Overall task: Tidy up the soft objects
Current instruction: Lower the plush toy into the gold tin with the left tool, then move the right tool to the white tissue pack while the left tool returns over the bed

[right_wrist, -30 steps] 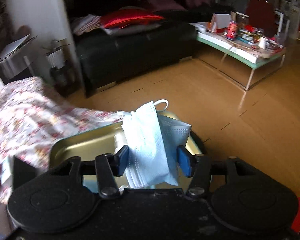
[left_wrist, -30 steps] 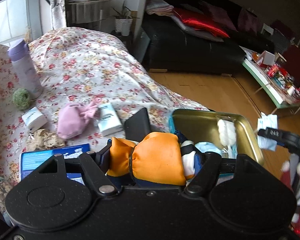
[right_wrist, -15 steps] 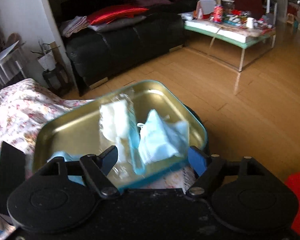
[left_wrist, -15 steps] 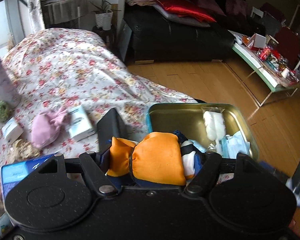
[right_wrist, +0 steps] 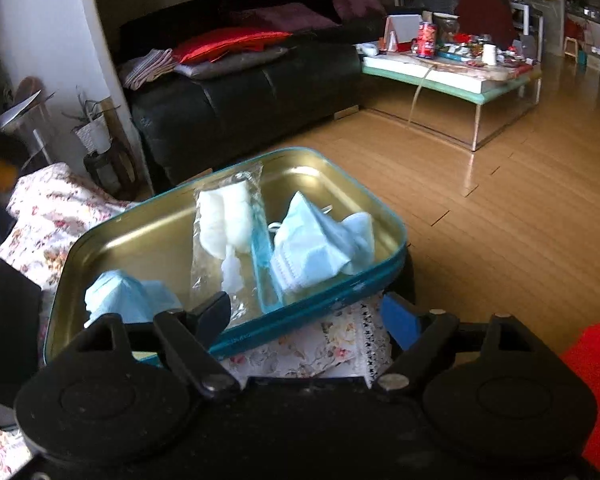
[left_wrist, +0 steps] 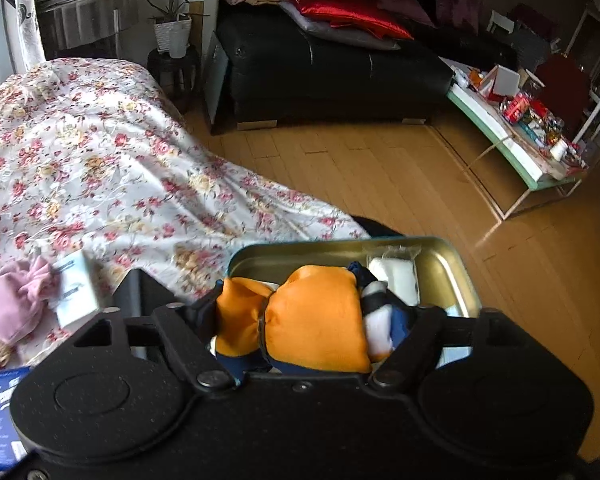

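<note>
Orange plush (left_wrist: pixel 314 316) pinched in left tool (left_wrist: pixel 312 320), over tin (left_wrist: pixel 456 276); right tool (right_wrist: pixel 306 316) spread.

Black sofa (right_wrist: pixel 240 108) with red cushion (right_wrist: pixel 224 42); cluttered coffee table (right_wrist: pixel 452 76) on wooden floor (right_wrist: pixel 520 208).

Tin (right_wrist: pixel 140 236) on the cloth-covered table (left_wrist: pixel 100 168), near its floor-side edge.

In the tin lie 2 face masks and a plastic packet (right_wrist: pixel 228 236): 1 mask (right_wrist: pixel 320 244) at the right, the packet in the middle, the other mask (right_wrist: pixel 128 300) at the near left corner. Left of the tin on the table lie a dark flat case (left_wrist: pixel 136 296), a small box (left_wrist: pixel 76 288) and a pouch (left_wrist: pixel 16 300). Behind the table stands a sofa (left_wrist: pixel 320 72); right of the sofa, a coffee table (right_wrist: pixel 452 76).
</note>
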`<state>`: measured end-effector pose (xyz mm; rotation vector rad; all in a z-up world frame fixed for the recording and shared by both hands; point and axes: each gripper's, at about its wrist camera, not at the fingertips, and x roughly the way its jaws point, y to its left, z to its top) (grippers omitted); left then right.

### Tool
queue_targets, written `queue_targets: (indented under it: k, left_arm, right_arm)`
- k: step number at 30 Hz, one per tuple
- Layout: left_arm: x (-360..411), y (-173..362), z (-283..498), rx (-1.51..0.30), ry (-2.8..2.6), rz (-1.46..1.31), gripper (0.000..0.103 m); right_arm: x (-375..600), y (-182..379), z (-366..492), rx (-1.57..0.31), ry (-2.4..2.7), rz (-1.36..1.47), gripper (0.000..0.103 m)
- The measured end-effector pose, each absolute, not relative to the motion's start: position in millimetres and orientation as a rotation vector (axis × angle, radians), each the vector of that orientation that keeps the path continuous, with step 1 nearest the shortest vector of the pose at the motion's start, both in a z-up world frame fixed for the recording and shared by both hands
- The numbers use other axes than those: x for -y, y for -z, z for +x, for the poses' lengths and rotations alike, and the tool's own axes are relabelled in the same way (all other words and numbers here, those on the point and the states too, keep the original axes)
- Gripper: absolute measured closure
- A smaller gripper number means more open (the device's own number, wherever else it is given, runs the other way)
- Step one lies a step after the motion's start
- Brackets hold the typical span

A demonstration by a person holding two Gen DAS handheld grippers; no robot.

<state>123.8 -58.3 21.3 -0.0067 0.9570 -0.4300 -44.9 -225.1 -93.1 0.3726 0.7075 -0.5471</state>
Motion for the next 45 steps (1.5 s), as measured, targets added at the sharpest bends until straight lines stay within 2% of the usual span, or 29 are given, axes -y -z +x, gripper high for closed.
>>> queue_targets:
  k: [7, 22, 31, 45]
  left_arm:
    - [55, -18, 124, -0.951, 0.397, -0.005, 0.027]
    - [-9, -19, 93, -0.932, 0.280, 0.036, 0.026]
    - [-76, -28, 84, -0.892, 0.169, 0.033, 0.026]
    - [-209, -9, 89, -0.880, -0.098, -0.064, 0.026]
  right_arm:
    - [230, 95, -47, -0.688, 0.546, 0.399, 0.021]
    - [224, 97, -41, -0.718, 0.556, 0.350, 0.021]
    - [214, 96, -37, -0.742, 0.568, 0.281, 0.020]
    - [189, 87, -31, -0.767, 0.600, 0.133, 0.020]
